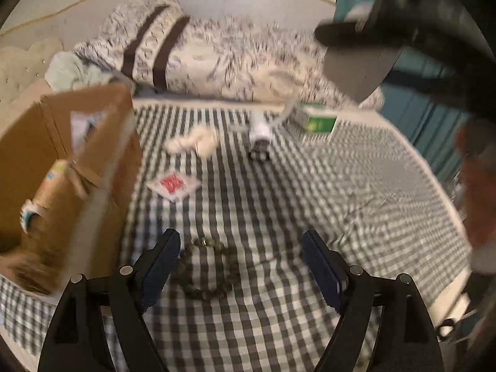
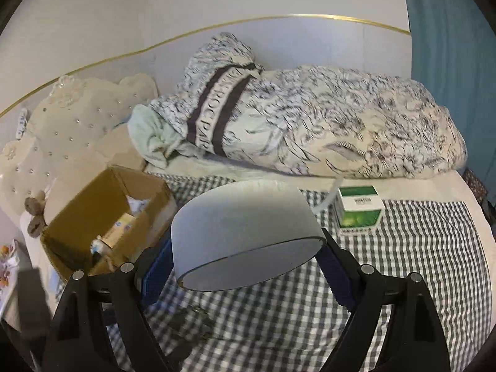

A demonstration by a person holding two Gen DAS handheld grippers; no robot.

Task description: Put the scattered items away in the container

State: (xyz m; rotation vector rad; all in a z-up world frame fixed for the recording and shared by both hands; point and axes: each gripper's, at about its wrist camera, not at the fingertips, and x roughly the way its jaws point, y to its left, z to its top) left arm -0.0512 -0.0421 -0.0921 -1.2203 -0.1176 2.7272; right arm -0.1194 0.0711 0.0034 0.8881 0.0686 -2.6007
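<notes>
Two tongs, right tongs (image 2: 248,263) clamping grey lampshade (image 2: 245,235), hiding checked sheet (image 2: 418,263)

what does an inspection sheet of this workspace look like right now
surface: checked sheet over a bed.
job's things: cardboard box at left, some items already inside; bead bracelet, red-and-white packet, white roll, white fluffy piece and green box lie loose on the sheet.
clutter: rolled quilt, pale green cloth.
grippers: left tongs open above the bracelet; right tongs shut on a grey bowl, held in the air.
cables: white cord beside the roll.
surroundings: tufted headboard, white wall, teal curtain.
</notes>
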